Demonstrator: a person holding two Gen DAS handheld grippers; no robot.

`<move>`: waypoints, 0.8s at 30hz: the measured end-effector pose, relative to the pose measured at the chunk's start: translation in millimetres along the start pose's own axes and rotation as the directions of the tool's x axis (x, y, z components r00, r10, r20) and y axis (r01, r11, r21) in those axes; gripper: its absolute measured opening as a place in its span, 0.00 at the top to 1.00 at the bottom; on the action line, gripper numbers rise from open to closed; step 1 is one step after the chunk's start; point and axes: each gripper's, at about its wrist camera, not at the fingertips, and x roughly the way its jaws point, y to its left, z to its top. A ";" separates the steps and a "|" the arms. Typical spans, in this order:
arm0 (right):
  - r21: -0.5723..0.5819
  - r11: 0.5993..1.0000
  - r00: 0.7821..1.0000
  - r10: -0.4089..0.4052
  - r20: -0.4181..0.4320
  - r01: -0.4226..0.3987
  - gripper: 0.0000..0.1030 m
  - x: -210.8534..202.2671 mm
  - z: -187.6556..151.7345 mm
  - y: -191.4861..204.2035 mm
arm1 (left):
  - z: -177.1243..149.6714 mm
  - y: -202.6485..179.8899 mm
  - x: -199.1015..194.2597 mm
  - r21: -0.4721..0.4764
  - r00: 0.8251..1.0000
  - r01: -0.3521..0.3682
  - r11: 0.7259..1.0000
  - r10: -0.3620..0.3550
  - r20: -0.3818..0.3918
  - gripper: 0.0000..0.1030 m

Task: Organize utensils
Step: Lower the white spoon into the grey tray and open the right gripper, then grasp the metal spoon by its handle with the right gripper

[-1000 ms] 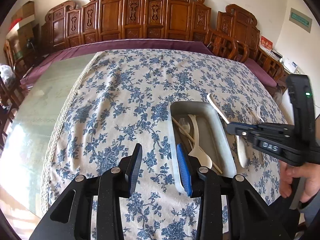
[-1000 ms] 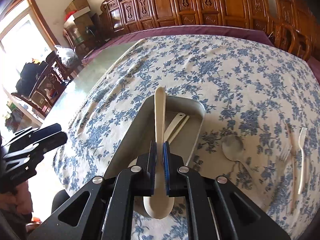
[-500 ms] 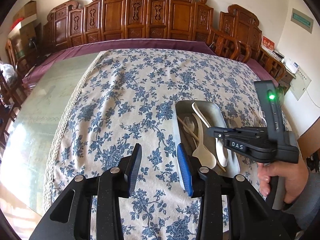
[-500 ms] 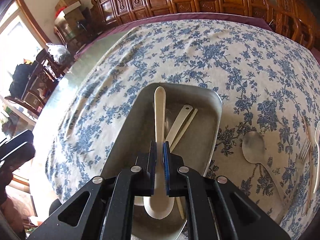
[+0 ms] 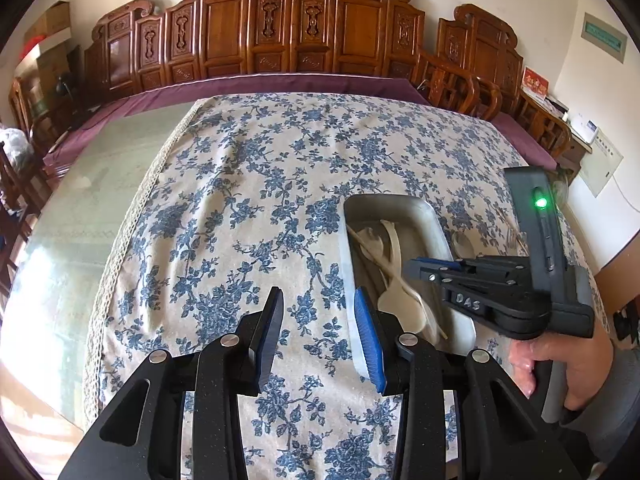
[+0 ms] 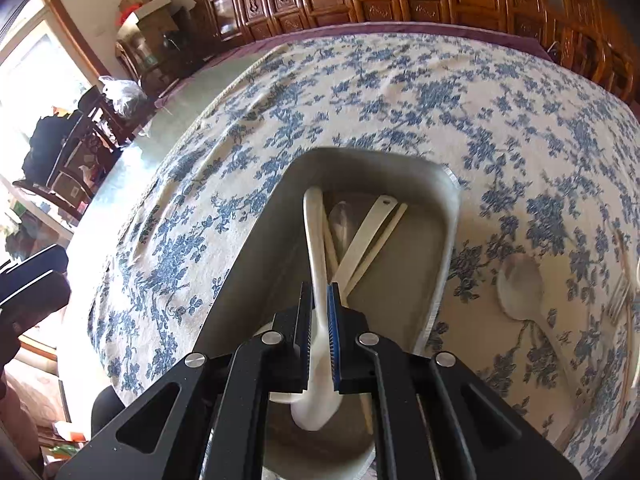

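Right claw [image 6: 319, 312] grips a white spoon [image 6: 314, 240] inside the metal tray [image 6: 448, 216].

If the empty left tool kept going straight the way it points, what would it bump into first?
Probably the flowered tablecloth, just left of the metal tray. The left tool points down at bare cloth, though depth is hard to judge.

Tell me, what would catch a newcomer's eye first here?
Probably the right hand-held gripper, shut on a cream plastic spoon and lowered into the grey rectangular metal tray on the blue-flowered tablecloth. A second pale spoon lies on the cloth to the tray's right.
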 end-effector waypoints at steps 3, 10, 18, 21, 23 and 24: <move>0.007 1.000 1.000 0.011 0.016 -0.011 0.91 -11.8 2.6 -10.0 | 0.6 -7.2 1.3 0.008 1.000 0.003 1.000 -0.003 -0.002 0.66; -0.057 0.996 0.995 -0.060 0.079 0.064 0.91 -57.2 0.9 -46.4 | 2.6 -27.3 2.0 0.028 1.000 0.021 0.999 -0.021 0.000 0.58; -0.141 0.974 0.984 -0.172 0.043 0.177 0.66 -66.8 -18.2 -110.1 | 1.7 -51.0 10.3 0.040 0.999 0.052 0.998 -0.052 -0.008 0.49; -0.178 0.966 0.982 -0.191 -0.006 0.187 0.66 -51.9 -27.2 -123.2 | 0.5 -58.8 15.0 0.045 0.998 0.056 0.997 -0.055 -0.020 0.48; -0.200 0.962 0.980 -0.197 -0.039 0.186 0.66 -39.8 -33.8 -128.3 | -0.7 -63.8 17.8 0.051 0.998 0.057 0.997 -0.056 -0.029 0.48; -0.209 0.960 0.978 -0.200 -0.053 0.185 0.66 -33.8 -36.0 -129.7 | -1.2 -65.0 18.8 0.053 0.998 0.057 0.997 -0.056 -0.032 0.48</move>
